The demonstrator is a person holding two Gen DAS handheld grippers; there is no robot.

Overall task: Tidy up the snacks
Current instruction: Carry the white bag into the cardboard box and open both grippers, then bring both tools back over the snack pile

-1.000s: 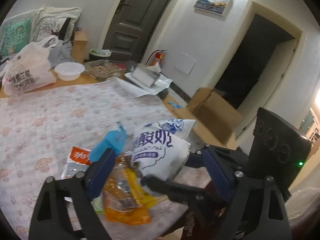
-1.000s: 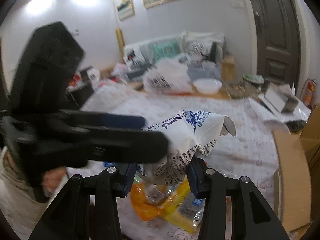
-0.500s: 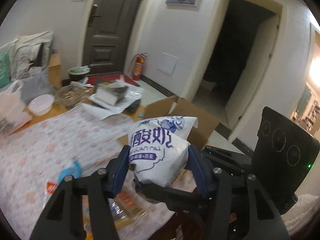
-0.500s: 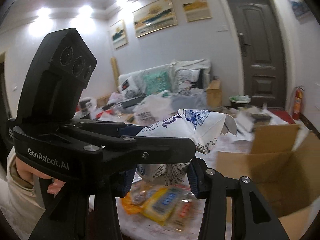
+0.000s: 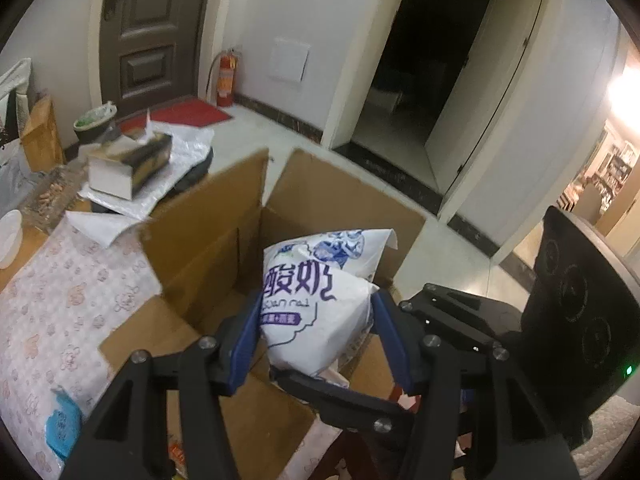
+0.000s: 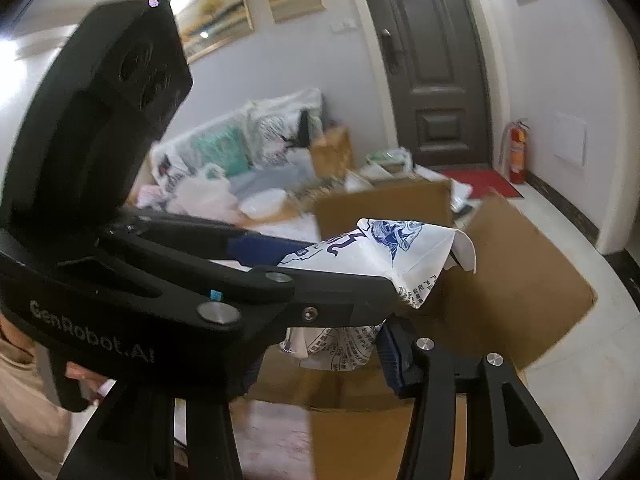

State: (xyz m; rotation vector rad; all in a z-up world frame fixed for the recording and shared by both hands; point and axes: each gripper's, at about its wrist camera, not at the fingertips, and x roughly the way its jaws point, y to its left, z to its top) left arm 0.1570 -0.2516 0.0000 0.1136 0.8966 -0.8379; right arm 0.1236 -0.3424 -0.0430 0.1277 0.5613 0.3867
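Observation:
Both grippers grip one white snack bag with blue print (image 5: pixel 316 304). My left gripper (image 5: pixel 316 340) is shut on its sides, and my right gripper (image 6: pixel 324 356) clamps its lower end from the other side; the bag also shows in the right wrist view (image 6: pixel 384 252). The bag hangs above the open cardboard box (image 5: pixel 208 248), which stands off the table's right edge with its flaps up; the box also shows in the right wrist view (image 6: pixel 520 280). The left gripper's body crosses the right wrist view and hides much of the bag.
The table with a pink patterned cloth (image 5: pixel 60 300) lies to the left, with a blue packet (image 5: pixel 60 428) near its front edge. A book-like box on white plastic (image 5: pixel 128 164), a white bowl (image 6: pixel 264 202) and bags sit at the far end. A doorway and door stand beyond.
Both grippers have carried the white bag rightward off the table, from above the snack pile to over the open cardboard box. Both stay shut on it.

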